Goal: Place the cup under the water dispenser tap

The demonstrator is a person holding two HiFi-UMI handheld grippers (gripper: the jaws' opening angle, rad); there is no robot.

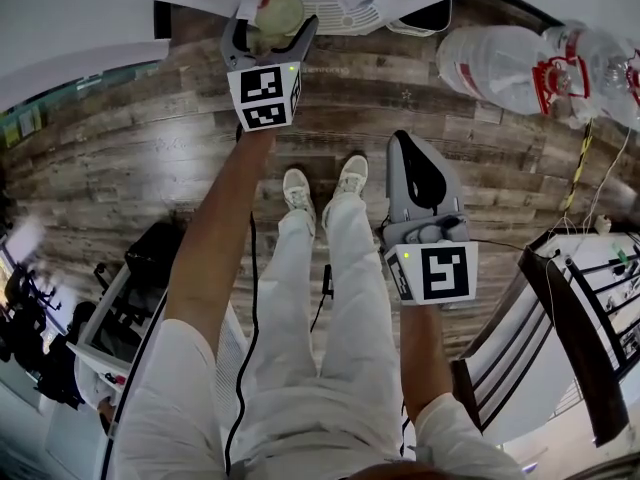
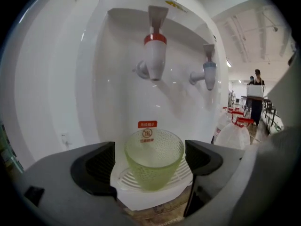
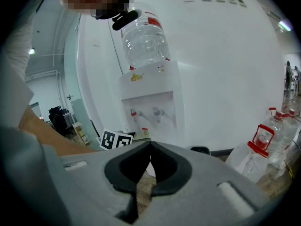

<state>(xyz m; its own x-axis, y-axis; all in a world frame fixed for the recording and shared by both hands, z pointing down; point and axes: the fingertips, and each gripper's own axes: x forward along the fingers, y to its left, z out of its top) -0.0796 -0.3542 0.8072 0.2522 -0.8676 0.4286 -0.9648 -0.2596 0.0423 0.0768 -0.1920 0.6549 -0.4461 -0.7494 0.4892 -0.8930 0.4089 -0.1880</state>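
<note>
A pale green textured cup (image 2: 154, 157) stands upright on the white drip tray (image 2: 128, 181) of the water dispenser (image 2: 94, 79), below the red tap (image 2: 154, 55); a blue tap (image 2: 209, 74) is to its right. My left gripper (image 2: 150, 163) is open, one pad on each side of the cup with a small gap at both. In the head view the left gripper (image 1: 270, 30) reaches out to the cup (image 1: 280, 10) at the top. My right gripper (image 3: 149, 161) is shut and empty, held back at the right (image 1: 402, 146), facing the dispenser (image 3: 148, 98) from a distance.
Large water bottles (image 1: 500, 68) lie on the wooden floor right of the dispenser, also in the right gripper view (image 3: 256, 159). A dark-framed rack (image 1: 590, 348) stands at the right. A person (image 2: 256, 98) stands far off in the room.
</note>
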